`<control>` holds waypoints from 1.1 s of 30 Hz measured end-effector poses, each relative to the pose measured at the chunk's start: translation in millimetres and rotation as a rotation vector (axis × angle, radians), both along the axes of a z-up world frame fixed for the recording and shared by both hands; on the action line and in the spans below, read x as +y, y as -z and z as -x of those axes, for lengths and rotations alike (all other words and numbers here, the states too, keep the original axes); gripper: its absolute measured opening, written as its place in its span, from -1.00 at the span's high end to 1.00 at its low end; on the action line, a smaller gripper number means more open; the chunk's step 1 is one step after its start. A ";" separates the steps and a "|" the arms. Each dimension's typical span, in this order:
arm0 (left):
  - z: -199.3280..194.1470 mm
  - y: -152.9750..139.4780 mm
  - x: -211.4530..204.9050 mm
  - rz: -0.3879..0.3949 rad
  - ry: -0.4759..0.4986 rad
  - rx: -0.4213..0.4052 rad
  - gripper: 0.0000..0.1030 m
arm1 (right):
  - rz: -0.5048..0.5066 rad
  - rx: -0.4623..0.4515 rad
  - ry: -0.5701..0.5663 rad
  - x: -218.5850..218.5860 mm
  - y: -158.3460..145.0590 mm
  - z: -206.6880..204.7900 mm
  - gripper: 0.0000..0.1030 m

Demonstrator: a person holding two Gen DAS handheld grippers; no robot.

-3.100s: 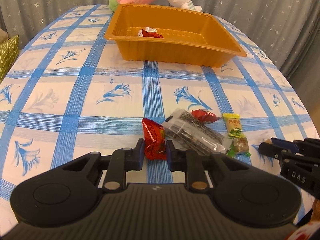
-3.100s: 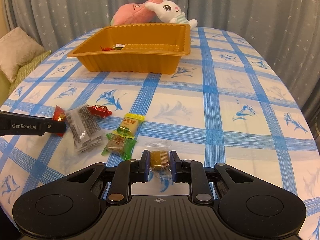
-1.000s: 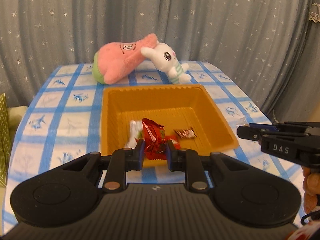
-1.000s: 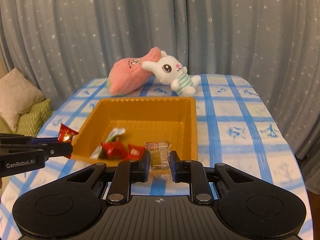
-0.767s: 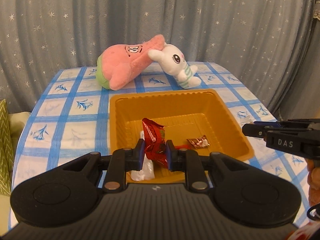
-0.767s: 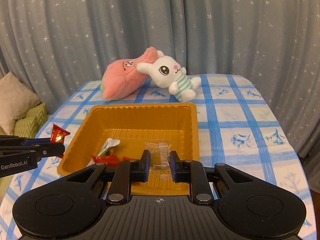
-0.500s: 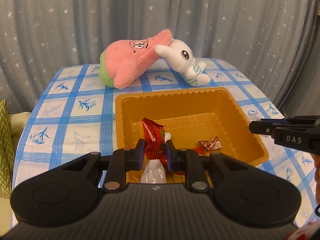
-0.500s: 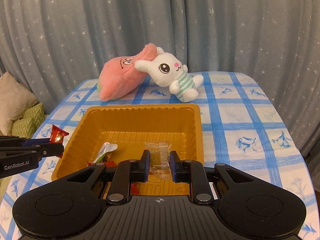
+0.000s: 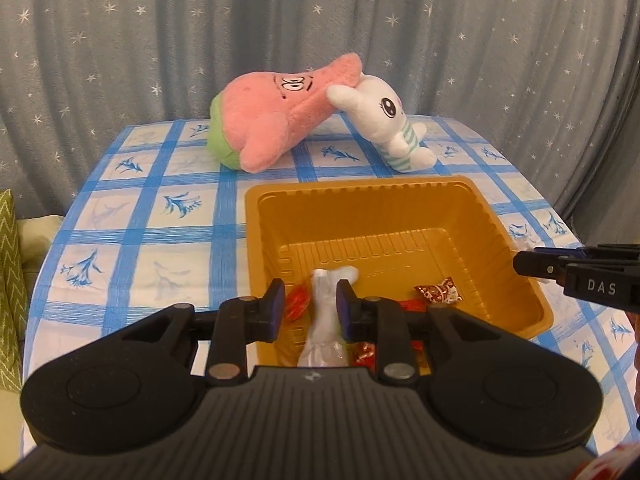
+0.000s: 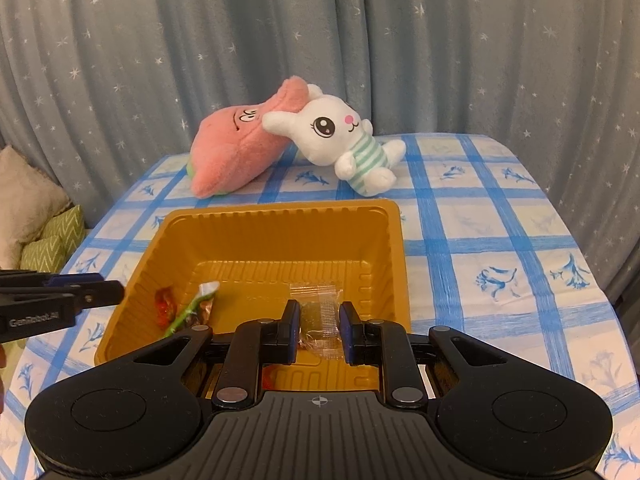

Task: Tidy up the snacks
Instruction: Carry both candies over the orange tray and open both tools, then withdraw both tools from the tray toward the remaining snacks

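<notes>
While clamped on the clear-wrapped snack, poised with the right gripper over the near right part of the orange tray, and not yet set down, to judge from the wrapper spanning pad to pad. Long axis of that snack along the fingers, running from the camera toward the tray's far wall, with the flat sealed end pointing forward and the brownish filling sagging toward the near end. Likely trouble on release: thin film clinging to one pad and dragging back out. Or, judging from the left view, where the tips sit close above the tray's right wall, landing on the rim and sliding onto the tabletop. Safer to shift inward before opening. Below and to the left, already lying on the tray floor: red snack and green-and-white packet, the latter lengthwise near to far, plus a small red-brown packet nearer the right wall. Left gripper released, jaws apart and holding nothing, hovering above the tray's near left part, and liable to snag the packet beneath if lowered
</notes>
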State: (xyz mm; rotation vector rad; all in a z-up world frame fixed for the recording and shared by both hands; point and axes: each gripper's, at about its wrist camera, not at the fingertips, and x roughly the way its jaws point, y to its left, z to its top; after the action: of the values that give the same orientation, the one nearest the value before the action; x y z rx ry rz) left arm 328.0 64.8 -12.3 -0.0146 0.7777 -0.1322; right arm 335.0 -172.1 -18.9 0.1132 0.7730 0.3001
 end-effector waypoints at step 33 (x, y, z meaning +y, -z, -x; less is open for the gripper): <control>106.9 -10.0 -14.7 0.065 -0.035 0.006 0.07 | -0.079 0.007 0.104 -40.4 -16.3 79.7 -0.21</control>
State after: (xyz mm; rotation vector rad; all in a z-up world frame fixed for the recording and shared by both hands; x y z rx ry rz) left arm 221.1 50.2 -2.3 -0.0901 0.7788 -0.1245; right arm 255.3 -212.5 -2.6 0.2285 0.7592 0.2316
